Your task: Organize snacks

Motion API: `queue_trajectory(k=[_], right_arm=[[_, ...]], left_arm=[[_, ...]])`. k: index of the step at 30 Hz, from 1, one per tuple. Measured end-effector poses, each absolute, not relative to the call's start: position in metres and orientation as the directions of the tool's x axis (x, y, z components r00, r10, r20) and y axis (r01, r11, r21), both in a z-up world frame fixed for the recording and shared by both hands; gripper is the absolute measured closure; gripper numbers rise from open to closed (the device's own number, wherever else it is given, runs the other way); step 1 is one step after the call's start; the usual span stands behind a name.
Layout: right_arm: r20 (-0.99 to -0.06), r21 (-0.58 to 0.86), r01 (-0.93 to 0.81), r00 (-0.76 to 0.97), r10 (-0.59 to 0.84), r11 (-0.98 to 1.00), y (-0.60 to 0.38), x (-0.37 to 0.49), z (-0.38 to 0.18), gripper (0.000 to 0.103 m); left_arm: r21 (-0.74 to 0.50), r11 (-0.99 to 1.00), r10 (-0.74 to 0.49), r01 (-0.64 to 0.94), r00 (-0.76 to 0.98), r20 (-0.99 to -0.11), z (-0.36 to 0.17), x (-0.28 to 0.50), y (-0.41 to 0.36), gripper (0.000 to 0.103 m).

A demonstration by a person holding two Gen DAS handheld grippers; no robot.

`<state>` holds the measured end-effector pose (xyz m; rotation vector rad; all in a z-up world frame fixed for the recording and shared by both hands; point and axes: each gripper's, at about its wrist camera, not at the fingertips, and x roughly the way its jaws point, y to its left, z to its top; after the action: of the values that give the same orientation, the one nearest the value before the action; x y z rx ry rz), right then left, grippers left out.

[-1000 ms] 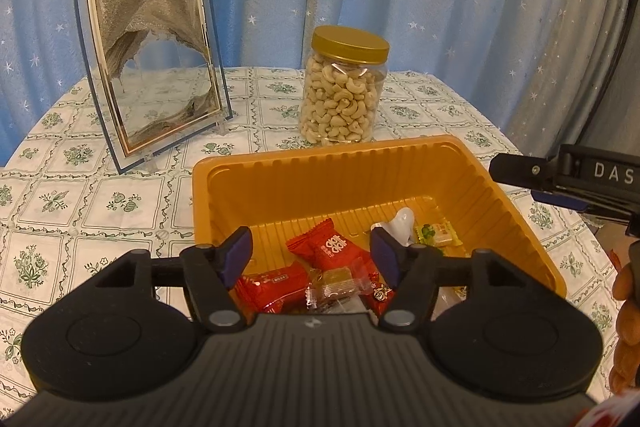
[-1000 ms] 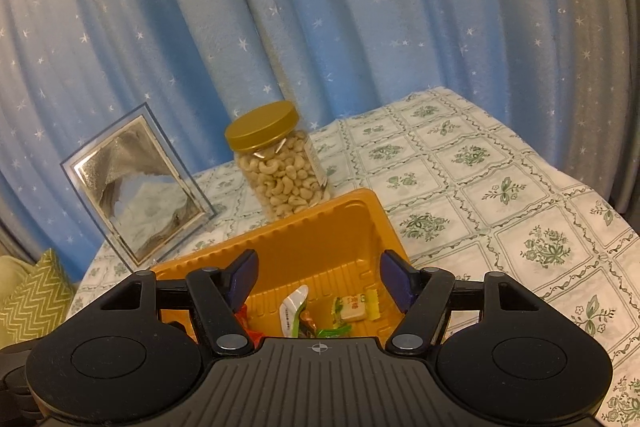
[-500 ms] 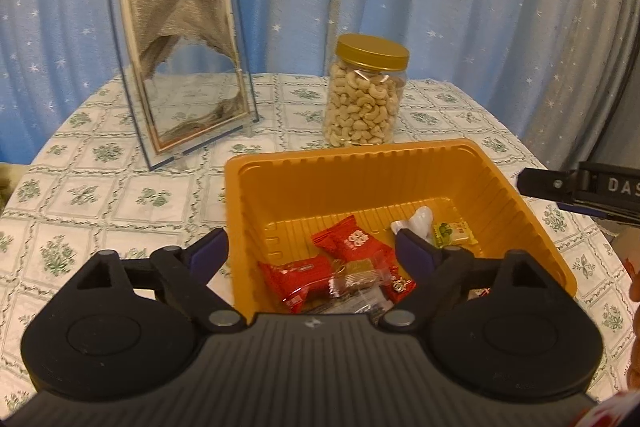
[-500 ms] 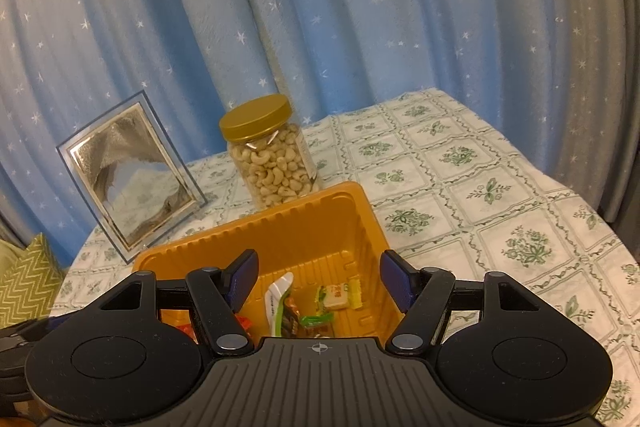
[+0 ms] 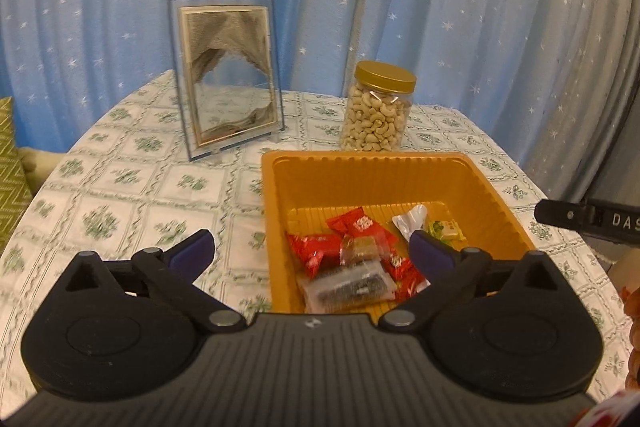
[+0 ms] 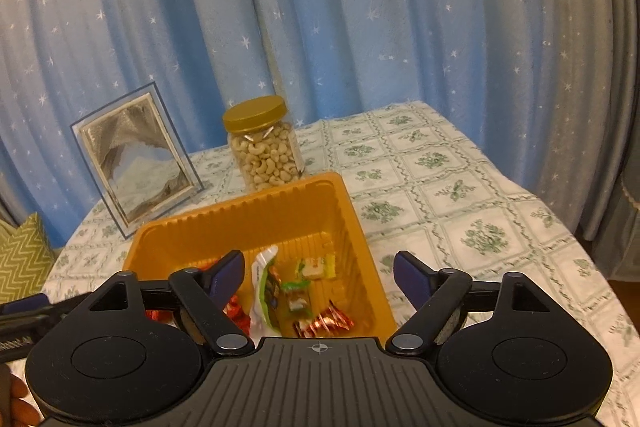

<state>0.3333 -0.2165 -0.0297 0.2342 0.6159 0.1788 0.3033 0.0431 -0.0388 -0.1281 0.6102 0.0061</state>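
An orange plastic tray [image 5: 376, 183] sits on the table and holds several wrapped snacks: red packets [image 5: 320, 247], a clear packet of dark pieces [image 5: 348, 285], a white pouch [image 5: 412, 221] and a green-yellow candy [image 5: 446, 229]. The tray also shows in the right wrist view [image 6: 240, 227]. My left gripper [image 5: 310, 247] is open and empty, above the tray's near left corner. My right gripper [image 6: 318, 269] is open and empty, above the tray's near right part.
A jar of cashews with a gold lid [image 5: 378, 113] stands just behind the tray. A glass sand-picture frame [image 5: 228, 75] stands at the back left. The table has a green-patterned cloth [image 5: 120, 187]. Blue starred curtains hang behind. A green cushion [image 6: 20, 259] lies at the left.
Both grippers have pulled back and risen from the tray. The left gripper has opened wider and shifted left. The right gripper's jaws have also spread.
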Motion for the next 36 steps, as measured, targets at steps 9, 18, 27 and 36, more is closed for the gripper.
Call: queue_trajectory(k=[9,18,27,36], right_arm=[[-0.555,0.254,-0.115,0.796,0.242,0.96,-0.215,0.279,-0.024,0.019],[-0.564,0.256,-0.129,0.785,0.257,0.958,-0.224,0.21,-0.018,0.019],[-0.622,0.274,-0.119,0.735,0.271,0.954,-0.229,0.15,-0.012,0.019],[-0.662,0.227,-0.152,0.701,0.266,0.962,-0.221,0.106,0.011,0.019]], left_arm=[[-0.151,0.984,-0.01,-0.096,0.812,-0.584,-0.034,0.241,0.042,0.0],[-0.165,0.975,0.008,-0.146,0.771,-0.637,-0.027,0.173,0.038,0.0],[-0.126,0.98,0.035,-0.155,0.754,-0.656,-0.011,0.114,0.027,0.0],[-0.113,0.978,0.058,-0.175,0.75,-0.658,0.011,0.066,0.02,0.0]])
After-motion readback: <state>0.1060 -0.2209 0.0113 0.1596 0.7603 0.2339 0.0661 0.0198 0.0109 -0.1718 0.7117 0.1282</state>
